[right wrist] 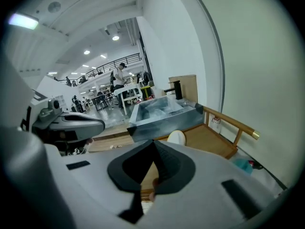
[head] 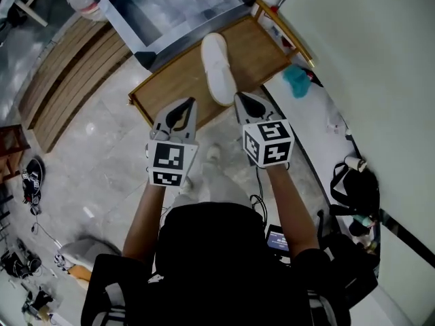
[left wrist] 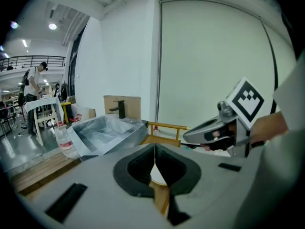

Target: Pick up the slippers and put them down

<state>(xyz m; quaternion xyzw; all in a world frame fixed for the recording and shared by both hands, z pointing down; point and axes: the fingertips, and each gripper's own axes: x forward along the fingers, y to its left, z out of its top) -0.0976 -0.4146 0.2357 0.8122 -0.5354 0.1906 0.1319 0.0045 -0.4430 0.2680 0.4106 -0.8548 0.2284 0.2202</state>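
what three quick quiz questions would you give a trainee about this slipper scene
1. True or false: the white slipper lies on the wooden platform.
2. How do the jaws of the left gripper stand? A: wide apart. B: together, nothing between them. C: clamped on a water bottle.
3. What colour is the crumpled thing on the floor by the wall, just off the platform's corner?

Key: 1 true. 2 B. 3 teal.
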